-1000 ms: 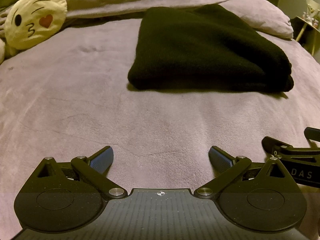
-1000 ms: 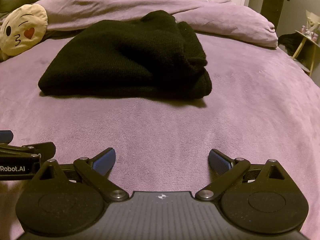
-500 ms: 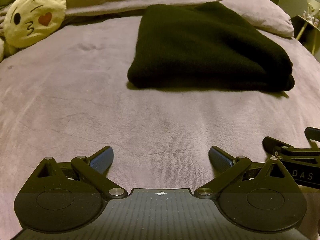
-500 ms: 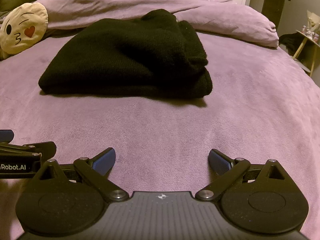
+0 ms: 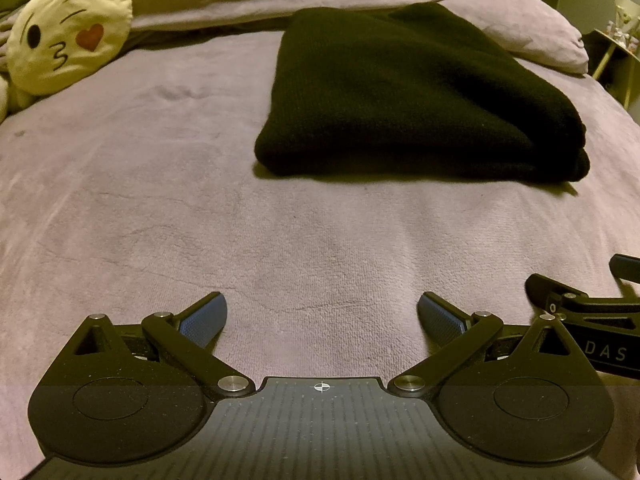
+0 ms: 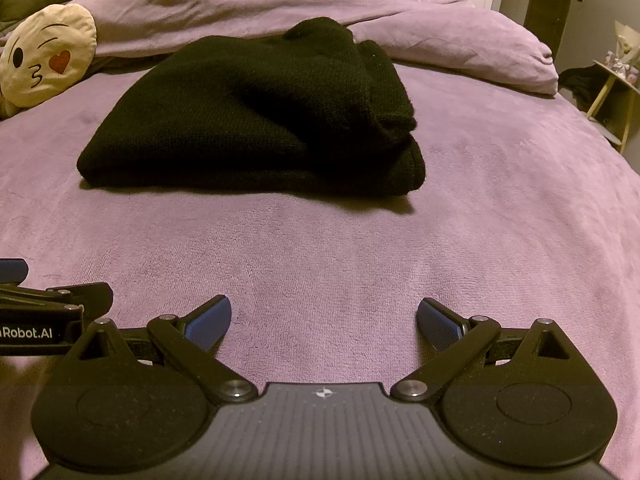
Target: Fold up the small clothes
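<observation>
A black knitted garment (image 5: 416, 96) lies folded in a thick rectangle on the purple bedspread (image 5: 160, 200); it also shows in the right wrist view (image 6: 256, 120). My left gripper (image 5: 322, 316) is open and empty, low over the bedspread, well short of the garment's near edge. My right gripper (image 6: 324, 318) is open and empty too, side by side with the left and equally far back. Each gripper's body shows at the edge of the other's view: the right one (image 5: 592, 320), the left one (image 6: 44, 316).
A yellow kissing-face emoji cushion (image 5: 68, 52) lies at the far left, also in the right wrist view (image 6: 44, 64). A bunched purple duvet (image 6: 440, 40) runs along the back. A small side table (image 6: 616, 92) stands beyond the bed's right edge. White wardrobe doors are behind.
Both grippers have drifted slightly back from the garment and stay open. The garment has not moved.
</observation>
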### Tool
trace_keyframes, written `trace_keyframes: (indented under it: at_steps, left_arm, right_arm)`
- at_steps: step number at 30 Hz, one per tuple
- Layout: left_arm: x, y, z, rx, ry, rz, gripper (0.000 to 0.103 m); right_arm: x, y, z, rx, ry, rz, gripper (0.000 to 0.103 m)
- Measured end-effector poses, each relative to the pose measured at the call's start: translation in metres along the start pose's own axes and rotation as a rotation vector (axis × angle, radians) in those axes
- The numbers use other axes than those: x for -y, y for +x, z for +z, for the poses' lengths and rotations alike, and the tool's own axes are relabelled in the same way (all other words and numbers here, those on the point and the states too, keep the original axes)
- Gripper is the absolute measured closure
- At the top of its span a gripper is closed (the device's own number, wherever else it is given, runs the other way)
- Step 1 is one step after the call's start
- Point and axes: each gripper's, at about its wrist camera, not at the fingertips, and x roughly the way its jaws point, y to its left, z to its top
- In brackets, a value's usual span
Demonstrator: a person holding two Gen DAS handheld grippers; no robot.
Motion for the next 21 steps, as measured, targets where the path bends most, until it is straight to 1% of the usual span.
trace_keyframes:
  at_steps: [21]
  left_arm:
    - [-0.0014, 0.0030, 0.0010, -0.005, 0.001, -0.002, 0.000]
  right_arm:
    - [0.0002, 0.0003, -0.0001, -0.001, -0.002, -0.001, 0.004]
